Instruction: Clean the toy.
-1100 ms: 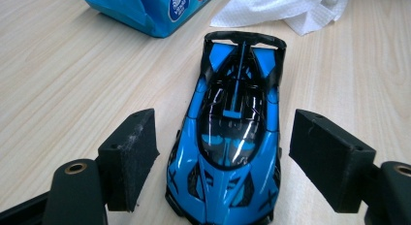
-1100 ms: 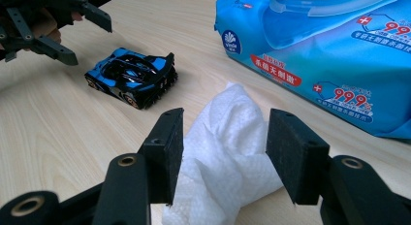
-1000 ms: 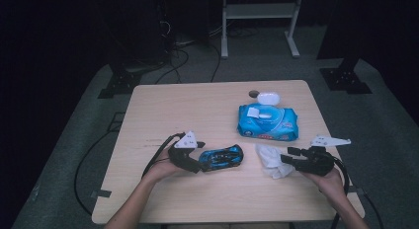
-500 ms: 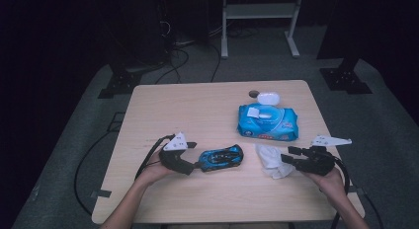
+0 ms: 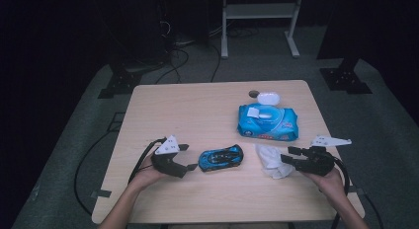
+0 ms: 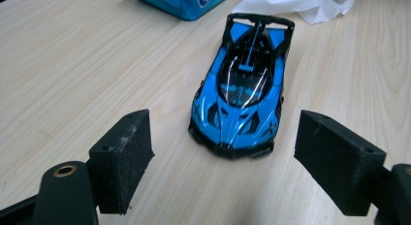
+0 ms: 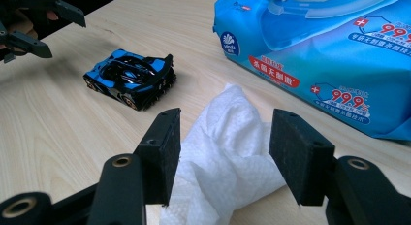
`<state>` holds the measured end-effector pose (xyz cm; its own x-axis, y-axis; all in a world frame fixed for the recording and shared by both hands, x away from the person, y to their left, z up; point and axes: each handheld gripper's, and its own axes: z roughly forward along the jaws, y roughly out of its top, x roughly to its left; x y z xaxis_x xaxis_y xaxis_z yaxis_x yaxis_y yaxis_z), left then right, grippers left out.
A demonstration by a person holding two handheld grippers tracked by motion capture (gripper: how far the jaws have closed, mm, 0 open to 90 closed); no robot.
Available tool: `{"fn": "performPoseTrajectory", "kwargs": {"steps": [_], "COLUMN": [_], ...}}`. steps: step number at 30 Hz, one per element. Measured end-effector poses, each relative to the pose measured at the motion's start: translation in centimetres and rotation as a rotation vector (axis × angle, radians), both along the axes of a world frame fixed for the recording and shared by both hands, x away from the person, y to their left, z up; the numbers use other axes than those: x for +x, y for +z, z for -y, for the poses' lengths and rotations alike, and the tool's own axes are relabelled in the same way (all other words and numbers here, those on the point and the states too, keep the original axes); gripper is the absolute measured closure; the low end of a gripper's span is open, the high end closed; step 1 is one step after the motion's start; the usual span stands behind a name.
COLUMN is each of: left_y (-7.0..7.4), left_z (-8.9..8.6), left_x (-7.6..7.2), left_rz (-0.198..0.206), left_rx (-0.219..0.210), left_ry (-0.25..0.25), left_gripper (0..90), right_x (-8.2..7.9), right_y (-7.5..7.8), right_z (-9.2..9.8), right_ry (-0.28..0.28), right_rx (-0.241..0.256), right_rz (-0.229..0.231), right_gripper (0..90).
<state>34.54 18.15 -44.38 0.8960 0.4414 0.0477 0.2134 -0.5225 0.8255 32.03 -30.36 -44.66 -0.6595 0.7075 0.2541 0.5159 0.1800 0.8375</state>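
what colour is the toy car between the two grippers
The toy car is bright blue with black trim and a black rear wing, clearest in the left gripper view.

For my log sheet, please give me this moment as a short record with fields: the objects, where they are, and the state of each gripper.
surface: wooden table
toy car: blue and black, on the table, just ahead of the open left gripper, untouched
wipe: crumpled white wet wipe lying between the open jaws of the right gripper
wipes pack: blue, lid open, beyond the wipe
contact: no jaw closed on anything
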Motion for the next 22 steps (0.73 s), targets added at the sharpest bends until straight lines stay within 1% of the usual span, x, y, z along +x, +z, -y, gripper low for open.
{"fn": "performPoseTrajectory", "kwargs": {"steps": [3,5,10,19,21,22], "left_y": [-0.1,-0.2,-0.5,-0.9,-1.1,-1.3], "left_z": [-0.5,-0.9,-1.5,-2.7,-3.0,-3.2], "left_x": [-0.2,-0.4,-0.8,-1.6,-1.8,-1.8], "left_rz": [-0.006,-0.008,-0.012,-0.025,-0.027,-0.028], "left_rx": [0.005,-0.001,-0.002,-0.003,-0.014,-0.031], "left_ry": [0.01,0.02,0.027,0.049,0.055,0.066], "left_gripper": [20.2,20.2,19.9,19.4,19.3,19.1], "right_x": [0.0,0.0,0.0,-0.1,-0.2,-0.2], "right_y": [0.0,0.0,0.0,-0.1,-0.2,-0.2], "right_z": [0.0,-0.1,-0.2,-0.4,-0.4,-0.4], "right_ry": [0.0,0.001,0.002,0.003,0.002,0.0], "right_rx": [0.002,0.0,-0.005,0.002,0.008,0.011], "right_rz": [0.001,0.0,0.001,0.005,0.008,0.011], "right_gripper": [43.9,43.4,42.4,40.7,40.3,40.2]}}
